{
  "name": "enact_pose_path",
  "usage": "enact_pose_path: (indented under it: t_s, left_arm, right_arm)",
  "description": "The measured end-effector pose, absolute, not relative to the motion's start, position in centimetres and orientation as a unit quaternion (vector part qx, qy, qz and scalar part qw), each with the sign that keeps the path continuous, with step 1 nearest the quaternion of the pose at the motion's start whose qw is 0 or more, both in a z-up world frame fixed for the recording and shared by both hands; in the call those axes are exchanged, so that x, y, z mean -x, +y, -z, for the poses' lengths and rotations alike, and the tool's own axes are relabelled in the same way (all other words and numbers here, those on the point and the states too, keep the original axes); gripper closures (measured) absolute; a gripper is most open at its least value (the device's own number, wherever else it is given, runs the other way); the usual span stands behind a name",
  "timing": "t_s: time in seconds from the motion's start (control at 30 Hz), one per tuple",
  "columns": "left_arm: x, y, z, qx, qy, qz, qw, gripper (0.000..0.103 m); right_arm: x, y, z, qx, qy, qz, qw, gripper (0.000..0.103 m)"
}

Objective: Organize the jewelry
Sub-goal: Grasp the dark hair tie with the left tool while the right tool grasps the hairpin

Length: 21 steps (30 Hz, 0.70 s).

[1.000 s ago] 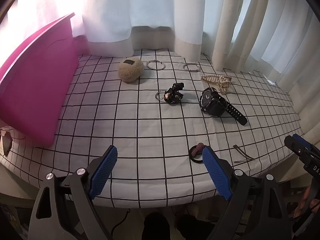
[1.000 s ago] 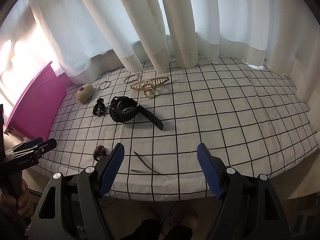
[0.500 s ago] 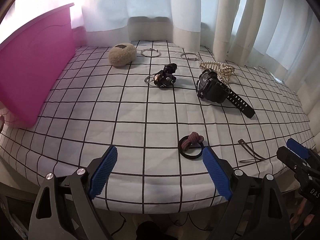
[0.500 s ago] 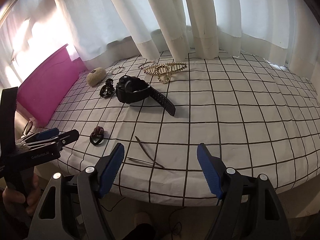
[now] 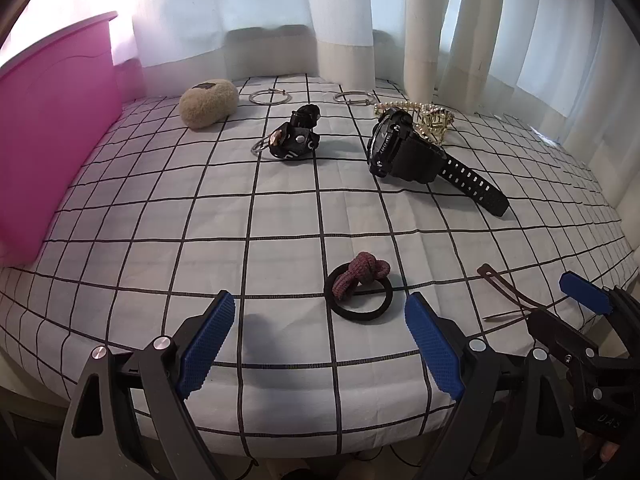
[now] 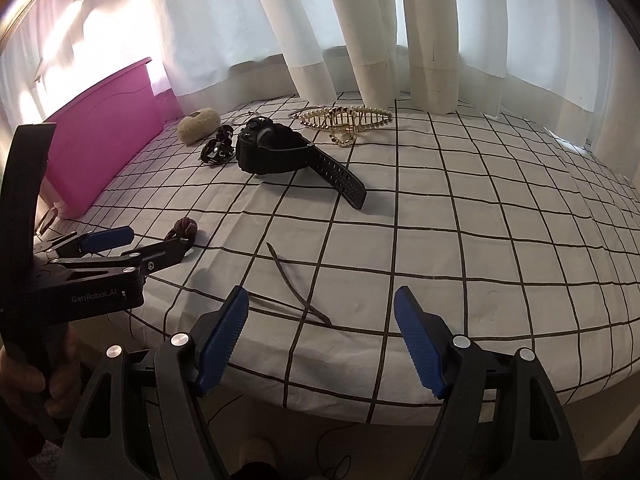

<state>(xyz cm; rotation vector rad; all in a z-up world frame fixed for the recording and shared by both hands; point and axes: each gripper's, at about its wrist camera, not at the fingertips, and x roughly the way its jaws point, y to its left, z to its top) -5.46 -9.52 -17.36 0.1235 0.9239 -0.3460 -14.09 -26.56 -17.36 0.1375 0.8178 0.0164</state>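
My left gripper is open and empty, low over the checked cloth, just short of a black hair tie with a mauve knot. My right gripper is open and empty, just short of brown hair pins. Farther back lie a black watch, a black keyring charm, a gold pearl hair claw, two silver hoops and a beige fuzzy clip. The pink box stands at the left. The left gripper also shows in the right wrist view.
White curtains hang behind the table's far edge. The table's near edge drops off right under both grippers. The right gripper's blue tip shows at the left view's right side.
Both grippers have moved forward and lower toward the table. The hair tie and the hair pins now lie close in front of the fingers. Nothing on the cloth has moved.
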Motion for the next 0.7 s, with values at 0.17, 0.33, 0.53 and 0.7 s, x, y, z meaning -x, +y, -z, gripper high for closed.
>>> enact_pose_path:
  t_s: [0.17, 0.33, 0.53, 0.7]
  left_arm:
    - [5.2, -9.9, 18.0, -0.066, 0.444, 0.165, 0.878, 0.018]
    - [4.9, -10.3, 18.3, -0.080, 0.434, 0.161, 0.883, 0.015]
    - [4.9, -10.4, 18.7, -0.078, 0.411, 0.160, 0.894, 0.008]
    - [5.3, -10.3, 18.8, -0.075, 0.391, 0.162, 0.903, 0.009]
  right_arm:
    - [13.7, -26.0, 18.1, -0.047, 0.403, -0.005, 0.914, 0.031]
    - [13.1, -25.5, 18.7, -0.024, 0.409, 0.006, 0.912, 0.031]
    - [13.0, -25.1, 19.0, -0.009, 0.393, 0.009, 0.919, 0.031]
    - [13.2, -25.2, 19.0, -0.005, 0.385, 0.005, 0.923, 0.031]
